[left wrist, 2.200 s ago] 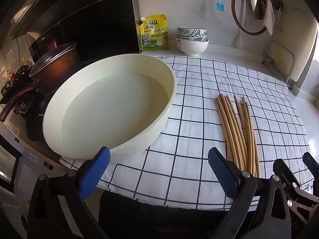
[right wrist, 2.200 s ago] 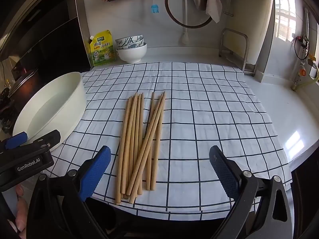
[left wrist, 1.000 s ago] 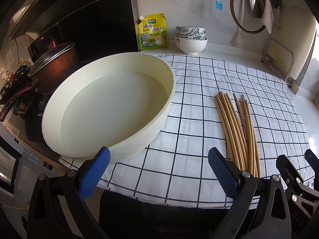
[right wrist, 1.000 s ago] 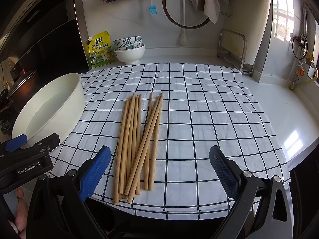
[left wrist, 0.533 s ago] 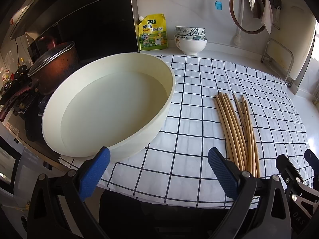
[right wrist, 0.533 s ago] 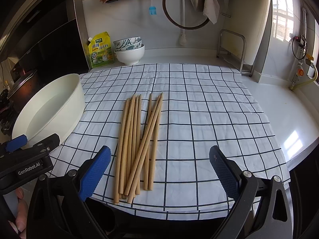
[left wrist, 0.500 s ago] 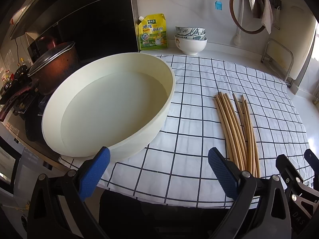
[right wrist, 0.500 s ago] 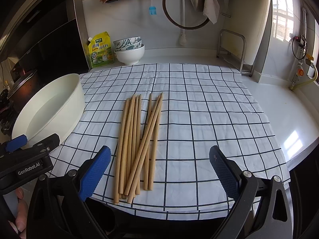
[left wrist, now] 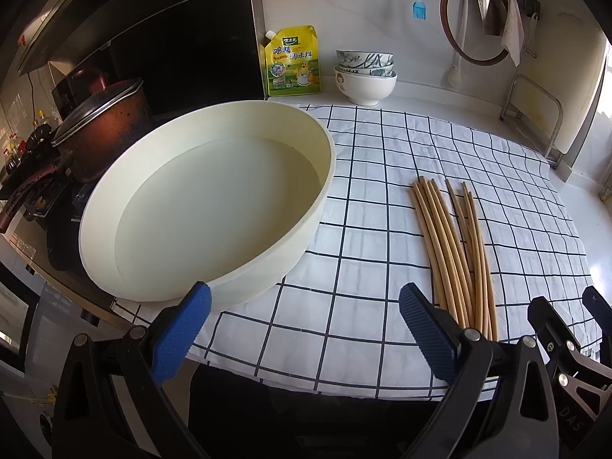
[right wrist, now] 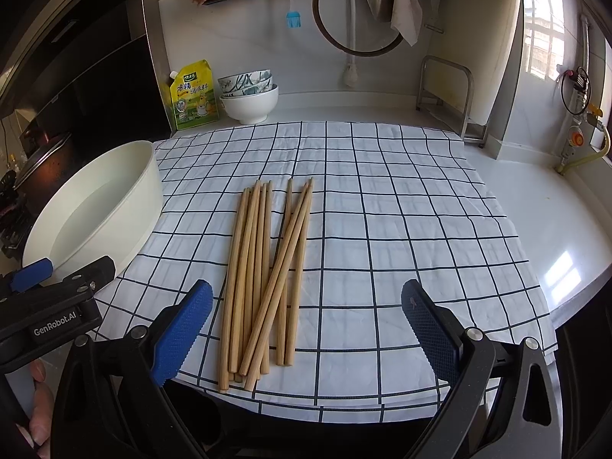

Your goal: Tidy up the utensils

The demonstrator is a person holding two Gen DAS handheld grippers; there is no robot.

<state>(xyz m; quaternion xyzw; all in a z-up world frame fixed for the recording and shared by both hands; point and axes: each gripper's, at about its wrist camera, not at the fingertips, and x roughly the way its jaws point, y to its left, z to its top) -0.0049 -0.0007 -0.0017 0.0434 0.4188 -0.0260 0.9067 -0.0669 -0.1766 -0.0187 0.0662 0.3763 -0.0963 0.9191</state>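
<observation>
Kitchen counter, white, spread with a checked cloth (right wrist: 382,229). Far left: dark pot (left wrist: 103,130) on the stove, off the cloth. Next: wide cream basin (left wrist: 206,206), water in it, sitting on the cloth's left edge. Back wall: yellow pouch (right wrist: 193,95) and stacked bowls (right wrist: 248,97), well apart from the work. Centre: chopsticks (right wrist: 264,271), a loose bundle lying flat, tips pointing to the wall, two or three crossing the others on the right side; near ends close to the cloth's front edge. Right of them: bare cloth, then bare counter up to a metal rack (right wrist: 445,91). Left gripper (left wrist: 302,317): jaws wide apart, nothing held, low before the basin. Right gripper (right wrist: 306,317): jaws wide apart, nothing held, lined up on the bundle. Step judged: nothing picked up yet; approach stage. Next move likely calls for lowering over the sticks and closing across them, minding the crossed ones and the front drop-off.
</observation>
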